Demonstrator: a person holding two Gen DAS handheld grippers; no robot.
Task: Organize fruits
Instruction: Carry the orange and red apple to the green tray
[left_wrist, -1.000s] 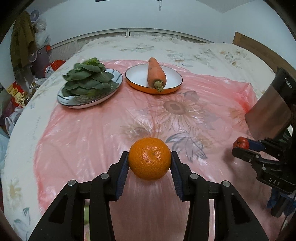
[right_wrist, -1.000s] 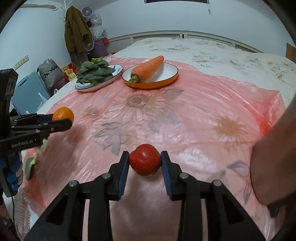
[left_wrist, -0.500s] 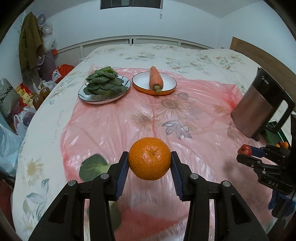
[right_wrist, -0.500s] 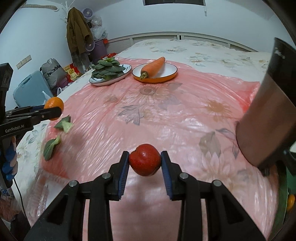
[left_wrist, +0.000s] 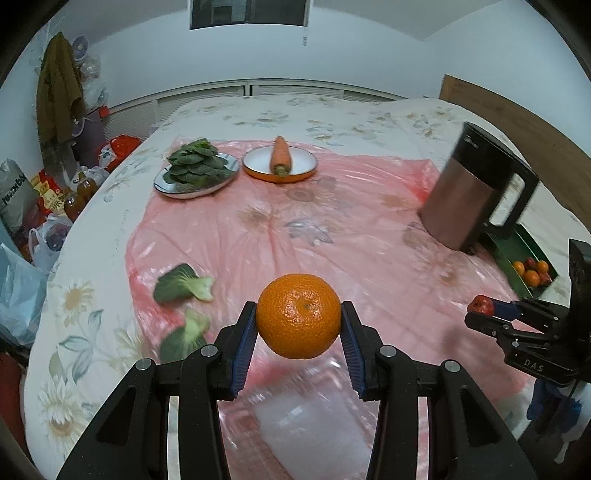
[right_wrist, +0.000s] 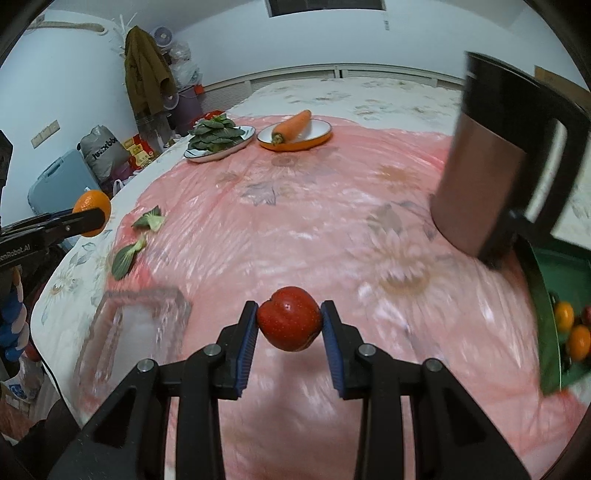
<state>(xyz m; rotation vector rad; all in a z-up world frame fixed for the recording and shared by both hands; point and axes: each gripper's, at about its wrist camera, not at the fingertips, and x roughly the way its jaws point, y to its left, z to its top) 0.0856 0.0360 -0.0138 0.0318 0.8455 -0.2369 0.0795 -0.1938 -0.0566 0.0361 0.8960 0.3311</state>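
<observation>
Left wrist: jaws clamp orange (left_wrist: 298, 315), angled downward.

Left gripper (left_wrist: 299, 317): both blue-padded jaws pressed against the sides of an orange (left_wrist: 299, 316), fruit clamped and carried clear of the surface, fingers angled down and forward. Right gripper (right_wrist: 289, 324): jaws closed on a red apple (right_wrist: 289, 319), pads touching its left and right flanks, same downward tilt. Seen side-on from each other's cameras, well apart, roughly level with one another. Hands holding the grippers not visible.
</observation>
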